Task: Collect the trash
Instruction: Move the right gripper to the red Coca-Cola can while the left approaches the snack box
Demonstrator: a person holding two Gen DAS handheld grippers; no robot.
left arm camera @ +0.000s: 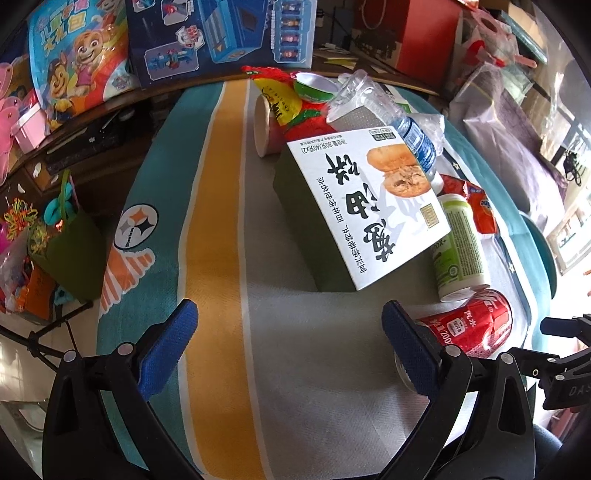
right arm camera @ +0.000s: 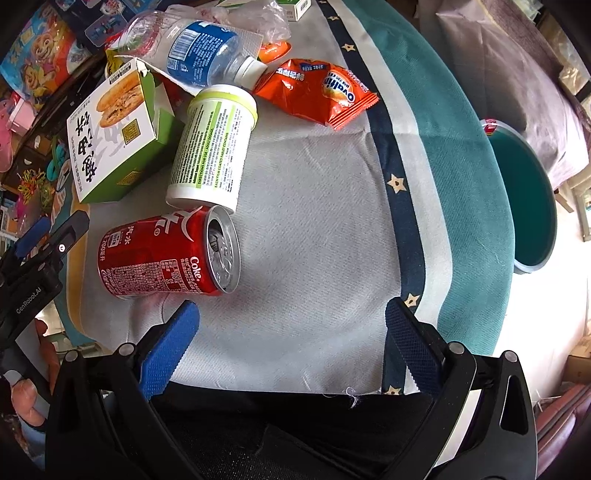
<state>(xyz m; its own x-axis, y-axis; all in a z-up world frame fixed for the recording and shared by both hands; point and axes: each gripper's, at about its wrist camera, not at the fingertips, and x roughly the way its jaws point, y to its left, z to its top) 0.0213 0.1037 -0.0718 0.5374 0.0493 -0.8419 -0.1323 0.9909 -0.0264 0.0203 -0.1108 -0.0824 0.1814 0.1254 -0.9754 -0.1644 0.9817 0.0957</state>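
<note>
Trash lies on a striped cloth: a red Coke can (right arm camera: 166,258) on its side, a white and green tablet bottle (right arm camera: 210,147), a green and white food box (left arm camera: 362,206), a crushed water bottle (right arm camera: 199,55) and an orange Ovaltine packet (right arm camera: 325,92). My right gripper (right arm camera: 291,339) is open, its left fingertip just below the can. The left gripper (left arm camera: 288,332) is open over bare cloth, with the can (left arm camera: 469,328) beside its right finger. A teal bin (right arm camera: 524,199) stands past the table's right edge.
A paper cup (left arm camera: 266,125), a red snack bag (left arm camera: 295,107) and a green bowl (left arm camera: 314,86) lie behind the box. Toy boxes (left arm camera: 221,33) and clutter line the far side. A green gift bag (left arm camera: 77,251) stands at the left. A hand (right arm camera: 26,402) holds the left tool.
</note>
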